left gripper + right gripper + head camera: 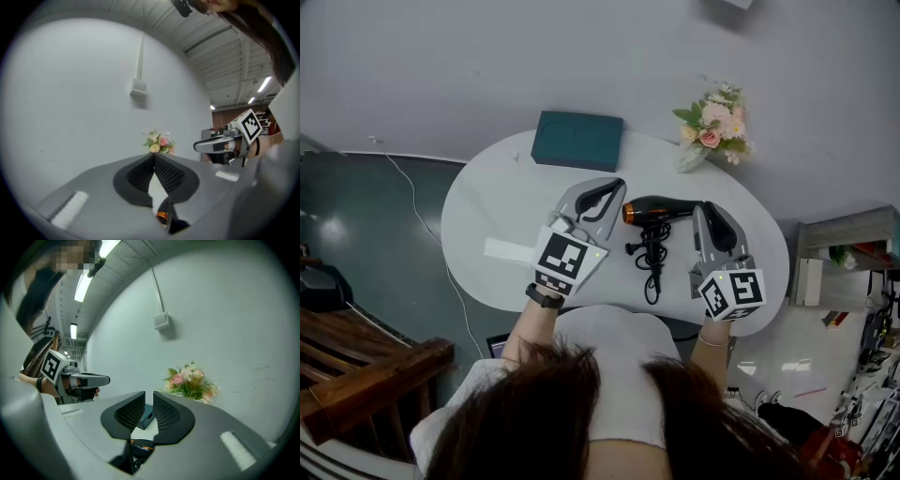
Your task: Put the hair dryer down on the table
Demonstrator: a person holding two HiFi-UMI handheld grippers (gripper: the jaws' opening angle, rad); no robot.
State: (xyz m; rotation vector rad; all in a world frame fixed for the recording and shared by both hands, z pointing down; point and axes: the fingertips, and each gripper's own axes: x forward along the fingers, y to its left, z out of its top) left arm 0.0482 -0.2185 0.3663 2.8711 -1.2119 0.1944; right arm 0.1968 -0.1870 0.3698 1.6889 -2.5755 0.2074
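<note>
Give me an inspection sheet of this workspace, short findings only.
Surface: white oval table.
Job's things: hair dryer lies on the table between both grippers, held by neither.
Clutter: teal box at far edge; flowers far right; white strip near left.
Grippers: left gripper jaws together, empty; right gripper jaws slightly apart, empty.
Cables: dryer cord bunched on table, nearer the person; white cable on floor, left.
Surroundings: grey wall, wooden furniture left, shelves right.

Grey left tool (614, 187), right tool (703, 211); black ribbed pads (138, 176); checkered marker cubes (565, 258); white top (623, 375); black wristband (544, 297).
</note>
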